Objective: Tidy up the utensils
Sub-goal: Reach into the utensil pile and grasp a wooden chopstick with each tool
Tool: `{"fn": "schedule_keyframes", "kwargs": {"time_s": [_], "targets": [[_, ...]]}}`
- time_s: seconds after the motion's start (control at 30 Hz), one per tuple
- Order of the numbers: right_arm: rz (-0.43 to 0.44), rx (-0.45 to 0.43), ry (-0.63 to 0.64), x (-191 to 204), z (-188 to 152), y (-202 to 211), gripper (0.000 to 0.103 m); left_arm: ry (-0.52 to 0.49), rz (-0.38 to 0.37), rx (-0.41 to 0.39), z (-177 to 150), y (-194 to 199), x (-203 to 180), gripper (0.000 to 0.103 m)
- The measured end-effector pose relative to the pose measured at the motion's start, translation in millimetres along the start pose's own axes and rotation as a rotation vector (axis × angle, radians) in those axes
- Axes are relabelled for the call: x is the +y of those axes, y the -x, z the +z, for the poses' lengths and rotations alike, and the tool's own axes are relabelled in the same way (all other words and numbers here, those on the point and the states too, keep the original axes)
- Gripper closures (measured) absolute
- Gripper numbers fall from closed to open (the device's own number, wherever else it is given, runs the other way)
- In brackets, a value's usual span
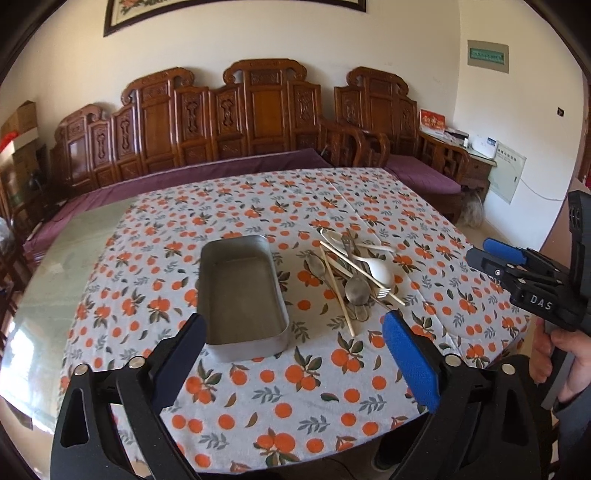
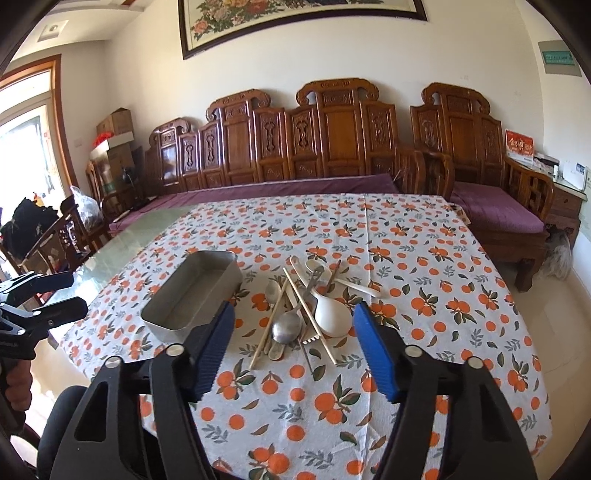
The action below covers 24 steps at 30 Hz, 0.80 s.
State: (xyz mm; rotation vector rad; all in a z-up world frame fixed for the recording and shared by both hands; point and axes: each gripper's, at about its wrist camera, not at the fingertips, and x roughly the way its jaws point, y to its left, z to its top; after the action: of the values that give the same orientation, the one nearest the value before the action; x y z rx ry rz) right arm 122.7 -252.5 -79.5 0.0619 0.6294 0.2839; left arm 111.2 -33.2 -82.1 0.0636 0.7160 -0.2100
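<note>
Utensils (image 2: 306,310): mixed heap lying on the tablecloth (image 2: 424,295) just right of the tin (image 1: 242,295), none inside it; heap comprises a white spoon (image 2: 332,314) with bowl toward the camera, a second white spoon (image 2: 360,287) behind it, a metal spoon (image 2: 287,328) bowl-up at the near edge, another metal spoon (image 1: 317,266) on the tin side, a fork (image 1: 382,291) with tines at the near right, and chopsticks (image 1: 338,291) crossed over the lot. Tin: rectangular, metal, open-topped, nothing in it, long side running away from the camera. Tablecloth: white with orange-fruit print, covering most of a glass-topped table (image 1: 55,266). Left gripper (image 1: 295,354): released, blue pads wide apart, above the near end of the tin, touching nothing. Right gripper (image 2: 293,354): released, jaws spread, above the near edge of the heap, holding nothing. Background: carved wooden bench (image 2: 332,140) with purple cushions along the wall, framed picture (image 2: 295,22) above
</note>
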Motion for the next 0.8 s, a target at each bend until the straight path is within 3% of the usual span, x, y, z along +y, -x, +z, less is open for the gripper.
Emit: {"fn": "schedule_keyframes", "kwargs": {"time_s": [0.3, 0.53, 0.8], "targets": [[-0.002, 0.062, 0.008, -22, 5, -51, 0.053, -0.017, -0.048, 0.058, 10, -57, -12, 0.028], [-0.013, 0.111, 0.009, -40, 5, -92, 0.055, -0.019, -0.086, 0.141, 9, -111, -27, 0.039], [0.008, 0.165, -0.032, -58, -17, -121, 0.056, -0.025, -0.115, 0.233, 7, -169, -42, 0.054]]}}
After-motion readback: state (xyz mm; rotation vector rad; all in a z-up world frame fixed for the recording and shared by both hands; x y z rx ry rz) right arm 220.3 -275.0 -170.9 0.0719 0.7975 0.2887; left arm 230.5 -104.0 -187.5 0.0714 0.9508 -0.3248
